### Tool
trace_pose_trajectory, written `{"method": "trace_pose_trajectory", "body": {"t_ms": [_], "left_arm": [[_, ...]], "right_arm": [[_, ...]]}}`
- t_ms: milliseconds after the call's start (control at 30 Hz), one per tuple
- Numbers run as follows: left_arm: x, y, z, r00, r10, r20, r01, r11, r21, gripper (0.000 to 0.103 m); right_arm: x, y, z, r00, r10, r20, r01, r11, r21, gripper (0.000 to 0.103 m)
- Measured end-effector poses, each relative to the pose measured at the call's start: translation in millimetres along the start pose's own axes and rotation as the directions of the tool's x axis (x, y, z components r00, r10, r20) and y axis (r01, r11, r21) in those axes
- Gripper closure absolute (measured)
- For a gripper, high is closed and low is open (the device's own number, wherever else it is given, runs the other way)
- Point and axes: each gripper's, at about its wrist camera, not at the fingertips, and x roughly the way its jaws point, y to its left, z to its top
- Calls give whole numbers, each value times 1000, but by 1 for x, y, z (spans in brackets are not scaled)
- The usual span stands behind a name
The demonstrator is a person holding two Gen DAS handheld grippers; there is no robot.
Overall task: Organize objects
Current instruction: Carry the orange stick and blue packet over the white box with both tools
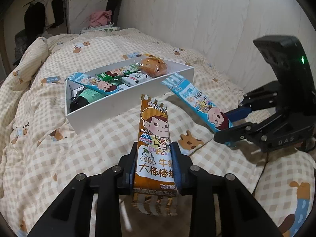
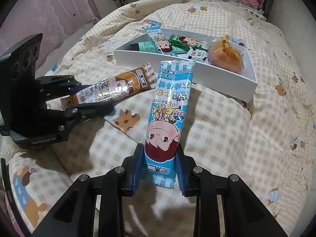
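My left gripper (image 1: pixel 154 154) is shut on a brown candy packet (image 1: pixel 155 138) and holds it above the quilt, in front of a white box (image 1: pixel 110 112). My right gripper (image 2: pixel 160 158) is shut on a blue candy packet (image 2: pixel 168 108), which points toward the box (image 2: pixel 227 79). Each gripper shows in the other's view: the right one (image 1: pixel 231 126) with the blue packet (image 1: pixel 193 98), the left one (image 2: pixel 92 102) with the brown packet (image 2: pixel 118 86). The box holds another blue packet (image 1: pixel 94 84), a green packet (image 1: pixel 116 72), a wrapped bun (image 1: pixel 154 66), a black-and-white pack (image 1: pixel 134 79) and a dark tube (image 1: pixel 85 98).
Everything rests on a bed with a checked bear-print quilt (image 1: pixel 49 138). A pillow (image 1: pixel 29 63) lies at the far left. A white wall (image 1: pixel 217 19) runs along the bed's right side. Pink clothes (image 1: pixel 100 18) lie on a dark chair beyond the bed.
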Motion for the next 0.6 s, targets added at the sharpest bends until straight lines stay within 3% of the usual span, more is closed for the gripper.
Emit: {"method": "trace_pose_trajectory", "body": {"t_ms": [433, 500, 600], "left_arm": [[-6, -3, -3, 999, 30, 22, -31, 999, 30, 68], [-5, -4, -2, 999, 38, 16, -38, 999, 34, 64], [-4, -6, -2, 999, 50, 17, -51, 998, 44, 49]], "right_arm": [[3, 14, -12, 990, -105, 93, 106, 994, -1, 71], [3, 13, -12, 990, -104, 94, 104, 995, 3, 71], [5, 14, -13, 989, -112, 94, 112, 994, 2, 71]]}}
